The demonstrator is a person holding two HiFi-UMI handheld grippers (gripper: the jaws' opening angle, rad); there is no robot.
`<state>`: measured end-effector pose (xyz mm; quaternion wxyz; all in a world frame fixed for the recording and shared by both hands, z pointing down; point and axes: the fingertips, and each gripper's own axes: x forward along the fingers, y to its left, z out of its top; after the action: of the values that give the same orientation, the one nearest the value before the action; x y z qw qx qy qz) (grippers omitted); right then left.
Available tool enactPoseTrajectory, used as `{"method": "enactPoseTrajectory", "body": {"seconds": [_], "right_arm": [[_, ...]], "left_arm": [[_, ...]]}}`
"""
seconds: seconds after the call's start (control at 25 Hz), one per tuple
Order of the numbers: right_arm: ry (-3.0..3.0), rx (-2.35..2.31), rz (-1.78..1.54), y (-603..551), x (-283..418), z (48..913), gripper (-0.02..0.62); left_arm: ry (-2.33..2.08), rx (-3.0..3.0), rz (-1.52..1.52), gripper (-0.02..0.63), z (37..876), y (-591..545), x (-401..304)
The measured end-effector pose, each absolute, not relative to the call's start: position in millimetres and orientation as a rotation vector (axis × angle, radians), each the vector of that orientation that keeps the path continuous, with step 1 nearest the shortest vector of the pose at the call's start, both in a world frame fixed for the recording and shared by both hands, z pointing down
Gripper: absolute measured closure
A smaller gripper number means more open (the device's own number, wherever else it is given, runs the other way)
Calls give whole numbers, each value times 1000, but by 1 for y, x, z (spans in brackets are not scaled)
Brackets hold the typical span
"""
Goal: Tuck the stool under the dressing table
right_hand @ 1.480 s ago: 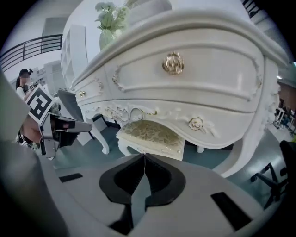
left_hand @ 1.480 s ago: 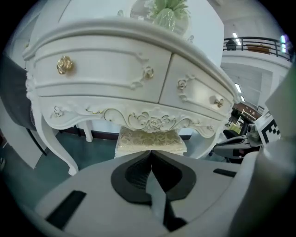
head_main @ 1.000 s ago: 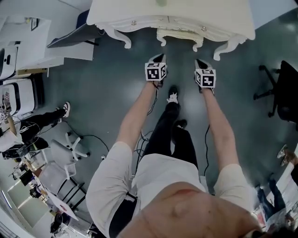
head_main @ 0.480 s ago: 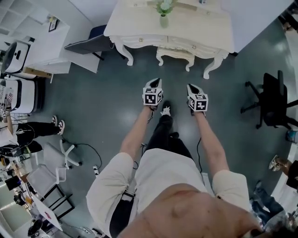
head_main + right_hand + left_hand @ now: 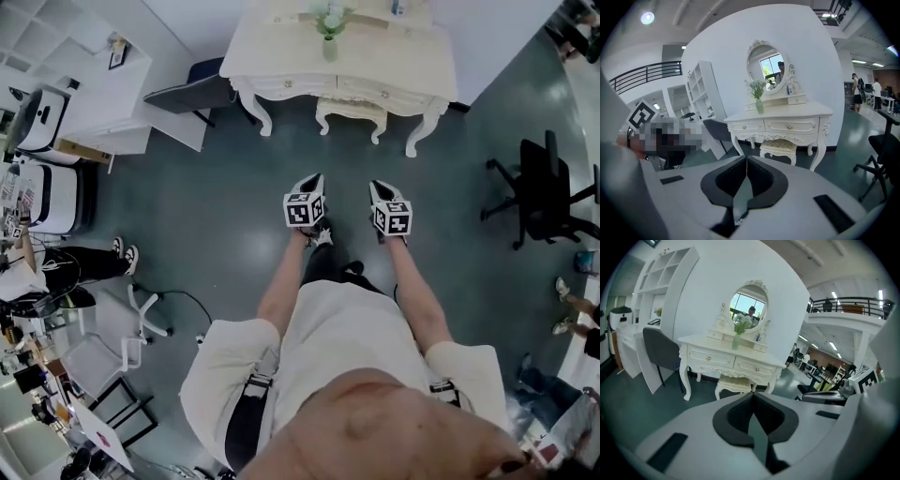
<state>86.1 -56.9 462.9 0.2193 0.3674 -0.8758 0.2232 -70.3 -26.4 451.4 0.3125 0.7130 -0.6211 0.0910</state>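
Observation:
The white dressing table (image 5: 347, 56) stands against the far wall with an oval mirror (image 5: 747, 308) and a vase of flowers (image 5: 758, 101) on top. The cream stool (image 5: 351, 111) sits between the table's legs, its seat partly under the top; it also shows as the stool (image 5: 733, 383) and the stool (image 5: 779, 146). My left gripper (image 5: 313, 178) and right gripper (image 5: 376, 186) hang side by side over the floor, well back from the stool. Both are shut with nothing between the jaws.
A dark chair (image 5: 192, 94) stands left of the table by a white desk (image 5: 103, 89). A black office chair (image 5: 544, 187) is at the right. Other people's legs (image 5: 80, 262), cables and a chair base (image 5: 141, 305) lie at the left.
The table and stool have shrunk and slid further away in the head view as I stepped back. Both grippers stayed shut and moved back with me.

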Motion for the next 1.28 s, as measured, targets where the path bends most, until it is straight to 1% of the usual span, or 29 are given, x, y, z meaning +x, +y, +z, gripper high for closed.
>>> {"method": "enactPoseTrajectory", "body": {"seconds": [0.2, 0.4, 0.6, 1.0, 1.28], "right_arm": [[-2410, 1069, 674, -26, 83, 442, 551], [-2382, 1134, 719, -3, 72, 426, 551], [-2369, 1184, 775, 30, 47, 421, 551], [-2356, 1236, 727, 61, 4, 428, 551], [-2337, 1313, 728, 62, 5, 435, 551]], "left_arm": [[-1588, 1903, 305, 591, 432, 4, -70], [-1610, 1929, 402, 591, 427, 33, -88], [-1534, 1940, 372, 591, 421, 71, -104], [-1525, 2012, 421, 591, 424, 83, -141], [-1519, 2058, 415, 591, 426, 79, -151]]}}
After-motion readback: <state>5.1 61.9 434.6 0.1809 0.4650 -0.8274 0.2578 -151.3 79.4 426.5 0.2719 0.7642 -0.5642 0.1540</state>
